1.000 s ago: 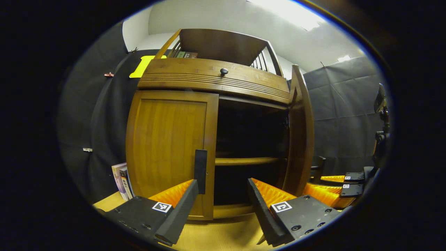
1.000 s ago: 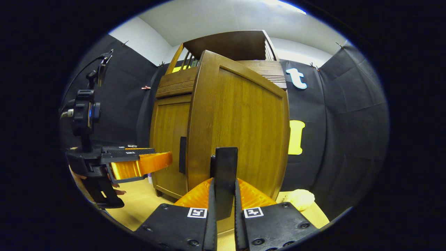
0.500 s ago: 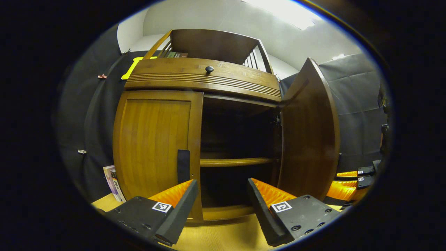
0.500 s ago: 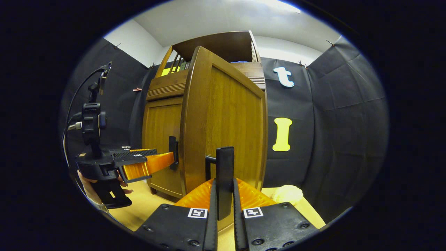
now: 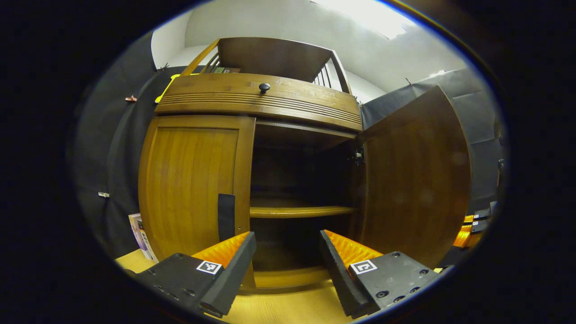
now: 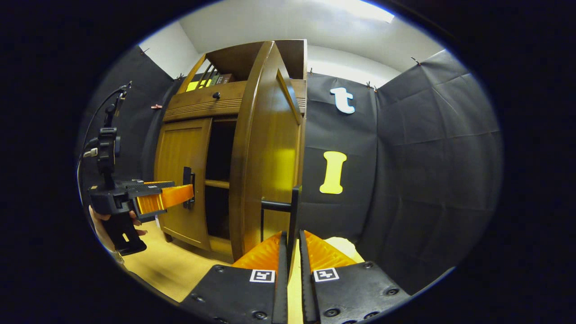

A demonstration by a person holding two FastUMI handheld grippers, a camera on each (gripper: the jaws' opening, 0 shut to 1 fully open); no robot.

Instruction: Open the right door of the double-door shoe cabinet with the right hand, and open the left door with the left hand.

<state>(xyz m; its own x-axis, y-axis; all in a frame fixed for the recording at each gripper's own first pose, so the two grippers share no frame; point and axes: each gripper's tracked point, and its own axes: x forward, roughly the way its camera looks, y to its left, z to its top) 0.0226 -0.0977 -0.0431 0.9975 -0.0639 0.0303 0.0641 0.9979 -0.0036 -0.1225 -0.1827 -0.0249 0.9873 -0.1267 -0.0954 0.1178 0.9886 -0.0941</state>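
Black cloth walls ring the pale wooden floor (image 6: 180,265). Right gripper (image 6: 290,252) clamps the right door's handle (image 6: 293,211), door swung wide; left gripper (image 5: 285,252) gapes before the closed left door's handle (image 5: 226,216). Risk, I judge: overswinging strains hinges, or my left fingers miss.

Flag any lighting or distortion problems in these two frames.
Left gripper view: ceiling light blown out; cabinet interior nearly black; fisheye bows the left door and drawer front. Right gripper view: glare patch on the open right door, edges curved; both sharp.
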